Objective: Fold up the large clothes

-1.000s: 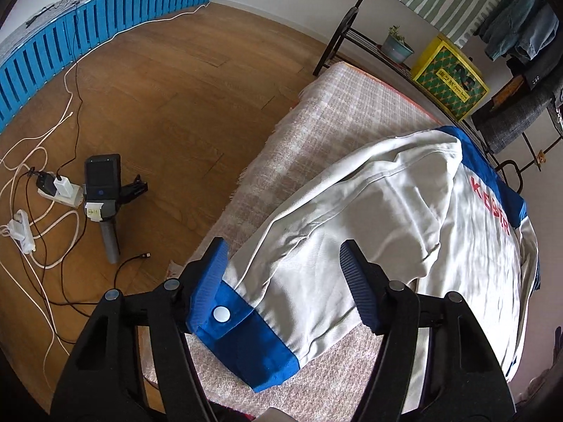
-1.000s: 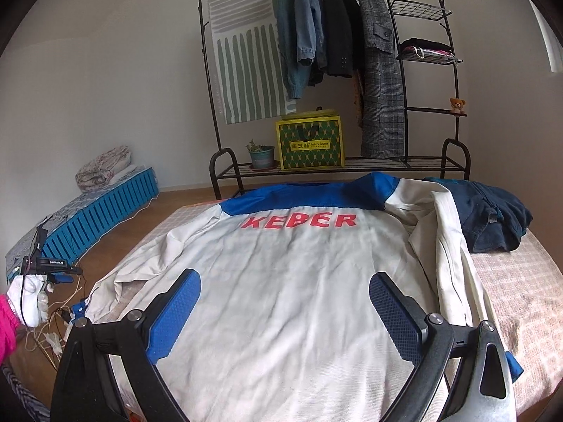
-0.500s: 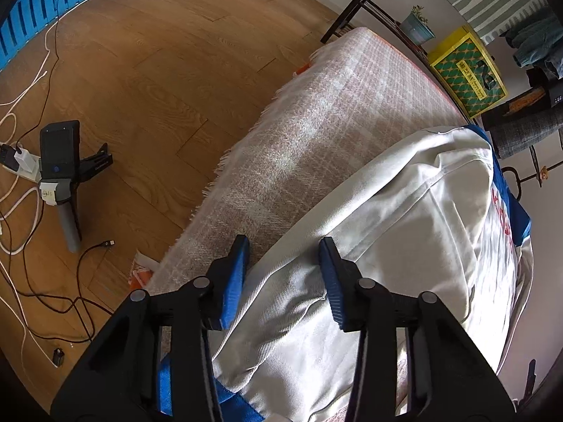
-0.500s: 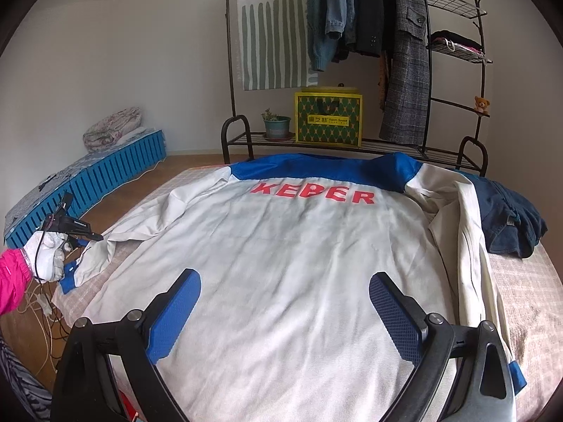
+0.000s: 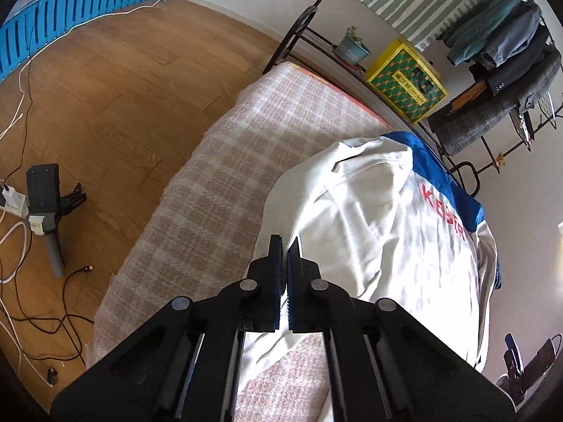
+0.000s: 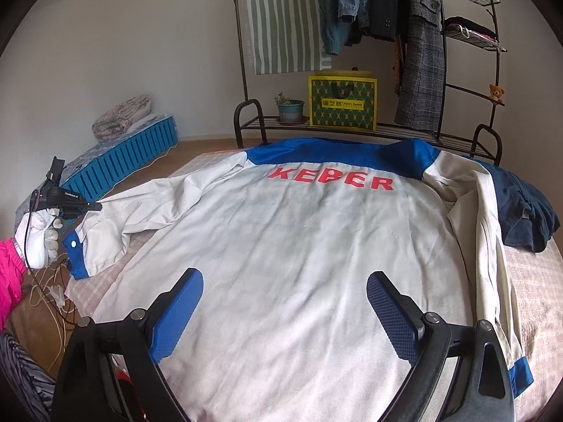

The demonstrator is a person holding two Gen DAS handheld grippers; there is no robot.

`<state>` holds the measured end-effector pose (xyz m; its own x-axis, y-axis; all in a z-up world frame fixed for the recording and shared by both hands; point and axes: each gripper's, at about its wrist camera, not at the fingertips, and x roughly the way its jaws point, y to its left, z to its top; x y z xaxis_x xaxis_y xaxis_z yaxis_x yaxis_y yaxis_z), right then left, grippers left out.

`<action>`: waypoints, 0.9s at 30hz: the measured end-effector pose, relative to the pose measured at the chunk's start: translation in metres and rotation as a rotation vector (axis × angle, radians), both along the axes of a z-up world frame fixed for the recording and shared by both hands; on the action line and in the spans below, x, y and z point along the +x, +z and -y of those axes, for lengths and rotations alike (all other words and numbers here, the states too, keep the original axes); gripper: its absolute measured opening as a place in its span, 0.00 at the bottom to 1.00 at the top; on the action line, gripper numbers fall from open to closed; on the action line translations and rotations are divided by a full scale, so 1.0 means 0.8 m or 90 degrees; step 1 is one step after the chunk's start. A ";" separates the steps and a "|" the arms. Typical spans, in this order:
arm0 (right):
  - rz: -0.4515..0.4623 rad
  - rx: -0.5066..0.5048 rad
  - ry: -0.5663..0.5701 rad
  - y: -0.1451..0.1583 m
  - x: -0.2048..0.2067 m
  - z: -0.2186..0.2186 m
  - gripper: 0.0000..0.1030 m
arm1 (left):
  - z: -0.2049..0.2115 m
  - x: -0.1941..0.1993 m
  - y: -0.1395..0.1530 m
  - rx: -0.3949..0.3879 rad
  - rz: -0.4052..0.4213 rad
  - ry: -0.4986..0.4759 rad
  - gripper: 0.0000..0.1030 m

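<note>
A white work jacket (image 6: 292,256) with a blue yoke and red "KEBER" lettering lies back-up, spread across a bed covered with a pink-and-beige checked blanket (image 5: 225,183). The left gripper (image 5: 284,246) has just been closing and its blue-padded jaws now stand pressed together; in the left wrist view the white sleeve (image 5: 309,218) runs up from under them, and in the right wrist view the same gripper (image 6: 92,207), held in a white-gloved hand (image 6: 40,234) with a pink sleeve behind it, has the sleeve (image 6: 147,207) pinched a little above the blue cuff (image 6: 75,255), the cuff hanging below with its white snap showing. The sleeve stretches from the gripper up to the jacket's left shoulder, lifted off the blanket near the grip. The right gripper (image 6: 283,311) hovers over the lower back of the jacket with its jaws spread wide, nothing between the pads. The jacket's other sleeve (image 6: 492,246) lies folded along the right side, its blue cuff at the near corner, and a dark navy garment (image 6: 527,218) is bunched just beside it on the blanket. Beyond the bed stands a black metal clothes rack (image 6: 246,70) with hanging coats, a yellow-and-green bag (image 6: 343,105) and a small potted plant (image 6: 289,109) on its lower shelf. On the wooden floor (image 5: 105,105) lie white and black cables (image 5: 21,302) and a spare handheld gripper (image 5: 45,207).
</note>
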<state>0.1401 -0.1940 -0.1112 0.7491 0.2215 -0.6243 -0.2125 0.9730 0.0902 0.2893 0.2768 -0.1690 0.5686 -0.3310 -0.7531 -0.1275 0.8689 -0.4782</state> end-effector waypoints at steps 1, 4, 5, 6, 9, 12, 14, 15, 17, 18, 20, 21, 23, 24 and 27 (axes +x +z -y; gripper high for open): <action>-0.006 0.000 0.006 -0.001 0.000 -0.003 0.92 | 0.013 -0.008 0.019 -0.001 0.023 -0.019 0.00; -0.020 0.017 0.015 -0.001 0.001 -0.007 0.90 | 0.060 -0.036 0.066 -0.003 0.081 -0.080 0.00; -0.024 0.024 0.016 0.000 0.001 -0.008 0.88 | 0.078 -0.046 0.079 -0.006 0.096 -0.105 0.00; -0.026 0.029 0.016 0.000 0.001 -0.008 0.87 | 0.097 -0.057 0.089 -0.005 0.109 -0.130 0.00; -0.033 0.039 0.016 0.002 0.002 -0.009 0.84 | 0.155 -0.092 0.109 0.003 0.141 -0.214 0.00; -0.048 0.055 0.015 -0.001 0.003 -0.009 0.84 | 0.212 -0.123 0.106 0.017 0.139 -0.287 0.00; -0.061 0.064 0.016 -0.005 0.004 -0.008 0.84 | 0.242 -0.138 0.092 0.026 0.123 -0.326 0.00; -0.067 0.067 0.016 -0.007 0.004 -0.008 0.84 | 0.255 -0.142 0.084 0.039 0.112 -0.343 0.00; -0.078 0.071 0.017 -0.012 0.004 -0.009 0.84 | 0.278 -0.150 0.067 0.060 0.091 -0.369 0.00; -0.085 0.074 0.019 -0.015 0.005 -0.009 0.84 | 0.286 -0.152 0.060 0.056 0.079 -0.381 0.00; -0.098 0.079 0.026 -0.021 0.005 -0.012 0.84 | 0.302 -0.156 0.049 0.061 0.060 -0.401 0.00; -0.105 0.080 0.030 -0.024 0.005 -0.013 0.84 | 0.306 -0.158 0.047 0.065 0.055 -0.403 0.03; -0.119 0.083 0.039 -0.031 0.005 -0.017 0.84 | 0.315 -0.163 0.041 0.045 0.034 -0.424 0.26; -0.128 0.087 0.044 -0.035 0.005 -0.019 0.84 | 0.314 -0.166 0.043 0.033 0.030 -0.429 0.37; -0.156 0.099 0.056 -0.047 0.004 -0.025 0.84 | 0.293 -0.178 0.057 -0.001 0.057 -0.417 0.48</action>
<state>0.1436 -0.1742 -0.1488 0.5535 0.3863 -0.7378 -0.2490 0.9222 0.2959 0.1472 0.0423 -0.1232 0.3099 -0.6307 -0.7115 0.4671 0.7528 -0.4638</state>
